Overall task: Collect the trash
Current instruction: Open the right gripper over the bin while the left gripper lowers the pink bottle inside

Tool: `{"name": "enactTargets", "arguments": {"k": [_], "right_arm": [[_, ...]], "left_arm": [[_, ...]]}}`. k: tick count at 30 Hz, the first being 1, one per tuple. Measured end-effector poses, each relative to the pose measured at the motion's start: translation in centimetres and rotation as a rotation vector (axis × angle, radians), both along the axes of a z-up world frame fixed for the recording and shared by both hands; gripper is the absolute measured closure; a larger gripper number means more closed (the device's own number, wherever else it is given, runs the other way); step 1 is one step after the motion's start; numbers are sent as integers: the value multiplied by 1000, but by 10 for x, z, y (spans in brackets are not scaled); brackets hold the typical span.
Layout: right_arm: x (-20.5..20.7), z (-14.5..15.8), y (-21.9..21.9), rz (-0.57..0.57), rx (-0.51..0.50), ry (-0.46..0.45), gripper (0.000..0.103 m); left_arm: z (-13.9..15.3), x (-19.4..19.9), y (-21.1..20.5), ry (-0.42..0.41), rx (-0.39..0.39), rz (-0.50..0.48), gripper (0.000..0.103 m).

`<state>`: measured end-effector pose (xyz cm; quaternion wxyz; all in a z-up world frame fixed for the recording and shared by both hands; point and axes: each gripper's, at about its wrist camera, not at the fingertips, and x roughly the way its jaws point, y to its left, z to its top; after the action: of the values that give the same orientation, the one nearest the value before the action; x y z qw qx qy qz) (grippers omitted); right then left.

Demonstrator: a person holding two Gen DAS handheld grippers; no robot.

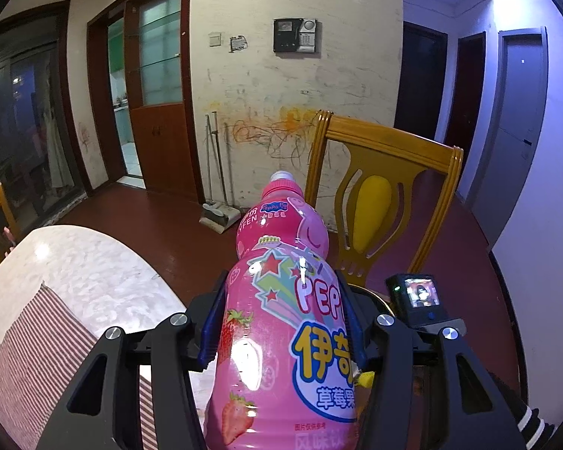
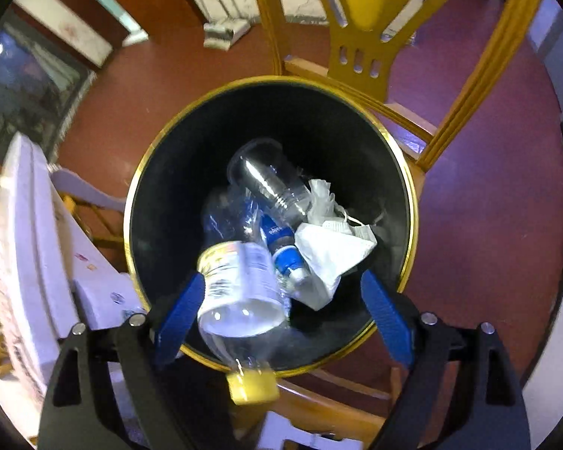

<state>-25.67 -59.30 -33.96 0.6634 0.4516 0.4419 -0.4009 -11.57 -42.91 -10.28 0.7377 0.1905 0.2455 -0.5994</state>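
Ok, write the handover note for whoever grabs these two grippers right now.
Left gripper: shut on the pink strawberry-drink plastic bottle, held above the marble table's edge.
Right gripper: open above the black gold-rimmed round bin; the clear yellow-capped plastic bottle sits loose between its fingers, over the bin's near rim.
Done: clear plastic cup, blue-labelled bottle and white face mask lie in the bin.
Left: bin the pink bottle.

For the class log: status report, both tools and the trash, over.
Left tool clamped on pink bottle. Right tool open above bin, clear bottle loose between fingers. Nothing blocking bin mouth.
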Motion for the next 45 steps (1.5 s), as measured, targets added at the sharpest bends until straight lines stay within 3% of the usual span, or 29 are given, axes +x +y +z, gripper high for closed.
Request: {"name": "enactTargets", "arguments": {"k": [4,19,27,32,45], "right_arm": [[-20,23,0,-69,-58,-93,18],[-50,36,-4,-150,-121,-164,18],[-61,35,-6,-174,-116,-181,18],[-65,34,-6,-178,-109,-191,18],[-79,33,-6,-205,-110,-199,18]], "left_arm": [[-8,-6,-7,10,25,-22,51],[-57,-46,-57,64,132,-138,51],[-131,-64,-113,138,315,-200,51],[-187,-83,-147,108,434,-234,51],[-259,-81,-184,137,622,-218,51]]}}
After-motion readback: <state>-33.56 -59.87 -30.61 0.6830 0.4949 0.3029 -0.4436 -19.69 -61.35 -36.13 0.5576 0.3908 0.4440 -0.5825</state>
